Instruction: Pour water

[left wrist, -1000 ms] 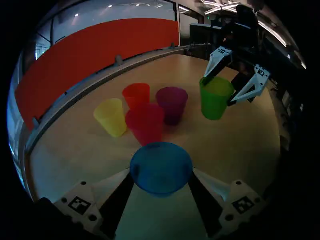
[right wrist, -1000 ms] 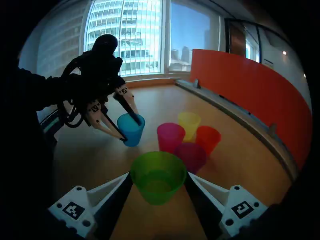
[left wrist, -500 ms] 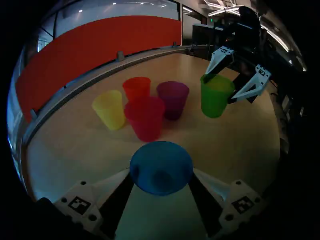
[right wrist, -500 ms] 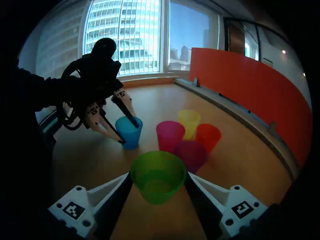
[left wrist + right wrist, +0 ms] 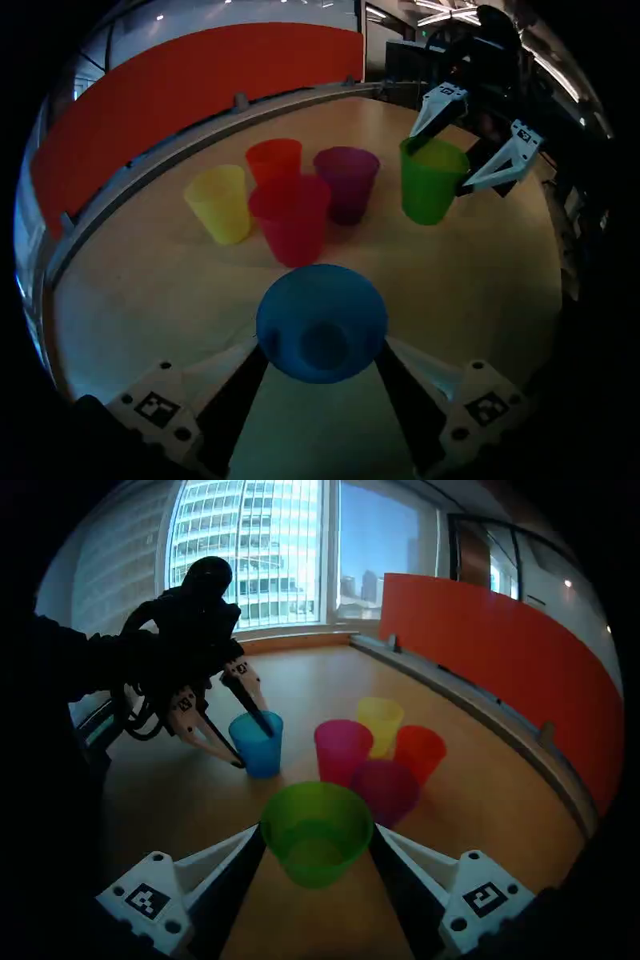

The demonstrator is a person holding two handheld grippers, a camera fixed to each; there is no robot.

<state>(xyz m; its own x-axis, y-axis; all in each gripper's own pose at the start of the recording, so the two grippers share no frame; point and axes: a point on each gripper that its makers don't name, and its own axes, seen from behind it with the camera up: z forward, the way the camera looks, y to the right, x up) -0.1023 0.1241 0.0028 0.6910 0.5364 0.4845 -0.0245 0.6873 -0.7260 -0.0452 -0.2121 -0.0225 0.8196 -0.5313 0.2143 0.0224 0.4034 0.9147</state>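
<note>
My left gripper (image 5: 322, 352) is shut on a blue cup (image 5: 322, 324), held low over the wooden table (image 5: 480, 272) and tipped a little forward; the same blue cup (image 5: 257, 742) and left gripper (image 5: 238, 738) appear far left in the right gripper view. My right gripper (image 5: 317, 850) is shut on a green cup (image 5: 317, 830) with some water in its bottom. That green cup (image 5: 430, 179) and right gripper (image 5: 456, 164) stand at the upper right in the left gripper view.
Between the two held cups stand a yellow cup (image 5: 216, 202), an orange cup (image 5: 274, 160), a red cup (image 5: 291, 218) and a purple cup (image 5: 347, 181) in a cluster. An orange wall panel (image 5: 184, 80) runs along the table's far edge. Large windows (image 5: 248, 552) lie behind the person's dark sleeve (image 5: 64, 664).
The blue cup has tipped slightly forward in my left gripper, showing more of its inside. The cluster and green cup have shifted up a little in the left gripper view.
</note>
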